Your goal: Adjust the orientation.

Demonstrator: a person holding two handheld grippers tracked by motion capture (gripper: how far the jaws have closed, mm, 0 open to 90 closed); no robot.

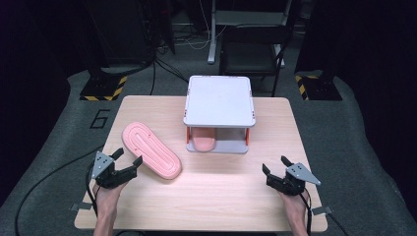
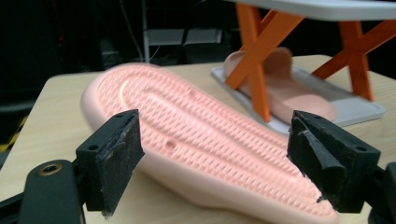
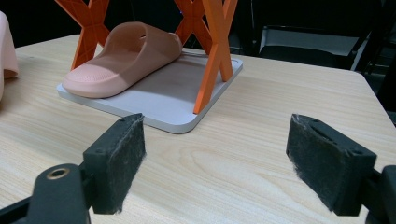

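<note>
Slipper (image 1: 151, 149), pink, lies sole-up on the wooden surface (image 1: 221, 187), left of centre, long axis slanting from far left to near right. Ribbed tread and a few small holes visible on its sole (image 2: 201, 140) in the left gripper view. Left gripper (image 1: 126, 160) sits at the slipper's near end, fingers (image 2: 114, 154) spread wide, nothing pressed between them; the slipper fills the gap ahead of them. Second slipper (image 1: 203, 141), same pink, rests upright on the lower tray of a small white rack (image 1: 219, 101) with orange cross-braced legs (image 3: 212, 51), at the middle of the surface's far half. Right gripper (image 1: 277, 167) hovers near the right front corner, well apart from the rack, fingers (image 3: 116, 161) wide, empty, bare wood beyond them.
</note>
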